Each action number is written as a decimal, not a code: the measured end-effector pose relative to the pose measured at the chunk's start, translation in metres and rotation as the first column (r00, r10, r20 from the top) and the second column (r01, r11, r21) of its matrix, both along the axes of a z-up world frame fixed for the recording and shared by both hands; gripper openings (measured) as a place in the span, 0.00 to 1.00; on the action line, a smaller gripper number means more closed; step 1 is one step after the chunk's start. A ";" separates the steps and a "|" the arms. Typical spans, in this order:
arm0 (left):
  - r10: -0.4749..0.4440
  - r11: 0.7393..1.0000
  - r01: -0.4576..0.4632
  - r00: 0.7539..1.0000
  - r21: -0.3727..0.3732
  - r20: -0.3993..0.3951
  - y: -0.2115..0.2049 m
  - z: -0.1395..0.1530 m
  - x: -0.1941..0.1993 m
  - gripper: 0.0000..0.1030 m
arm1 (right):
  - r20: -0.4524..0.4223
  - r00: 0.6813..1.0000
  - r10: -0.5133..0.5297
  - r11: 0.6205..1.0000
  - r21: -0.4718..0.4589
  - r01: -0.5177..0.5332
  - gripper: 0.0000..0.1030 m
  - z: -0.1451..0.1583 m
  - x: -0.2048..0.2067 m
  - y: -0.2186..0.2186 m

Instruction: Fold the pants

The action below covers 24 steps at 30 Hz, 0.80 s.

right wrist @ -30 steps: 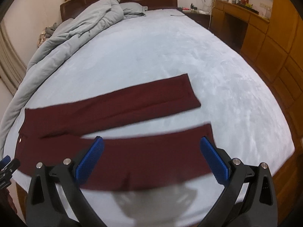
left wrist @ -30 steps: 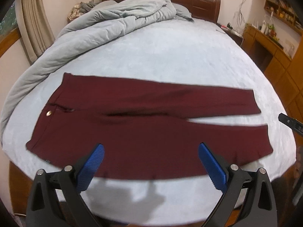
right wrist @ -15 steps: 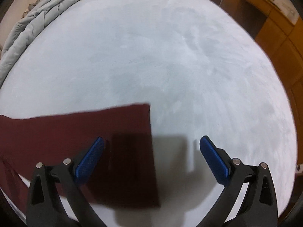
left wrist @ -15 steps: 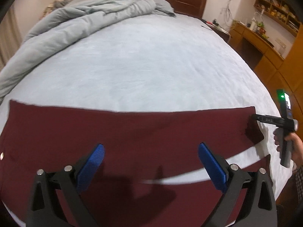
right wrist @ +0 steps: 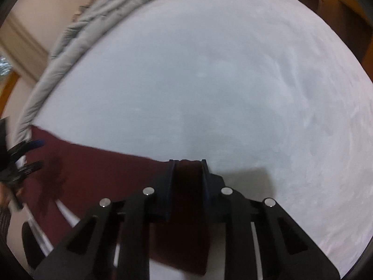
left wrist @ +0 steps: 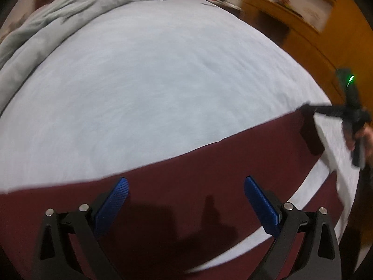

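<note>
Right tongs (right wrist: 187,163): jaws have just been closing and now pinch the hem end of one leg of the pants (right wrist: 105,172); dark red cloth fills the narrow gap between the pads.
Left tongs (left wrist: 186,193): jaws spread wide, blue pads (left wrist: 114,205) apart above the cloth, gripping nothing; whether the tips touch the fabric cannot be told.
Pants: spread flat on the pale bed sheet (left wrist: 151,93), running under and between the left tongs' fingers, then away to their right up to the right tongs.
Left wrist view only: the right tongs from the side, with a green light, at the leg's far corner; wooden furniture (left wrist: 303,30) beyond.
Right wrist view only: the left tongs, blurred at the left edge; a grey quilt (right wrist: 93,23) far ahead-left.
</note>
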<state>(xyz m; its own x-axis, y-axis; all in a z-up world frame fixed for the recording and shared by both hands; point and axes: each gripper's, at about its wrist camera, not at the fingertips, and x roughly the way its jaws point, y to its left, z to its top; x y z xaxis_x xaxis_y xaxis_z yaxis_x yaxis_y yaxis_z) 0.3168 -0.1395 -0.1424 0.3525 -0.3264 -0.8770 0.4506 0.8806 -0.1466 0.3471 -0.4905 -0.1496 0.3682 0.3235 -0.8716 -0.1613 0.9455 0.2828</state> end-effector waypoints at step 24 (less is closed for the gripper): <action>-0.539 0.842 0.515 0.792 -0.160 -0.287 -0.062 -0.025 0.039 0.22 | 0.244 0.960 0.142 0.980 0.102 -0.170 0.15 0.110 -0.058 -0.015</action>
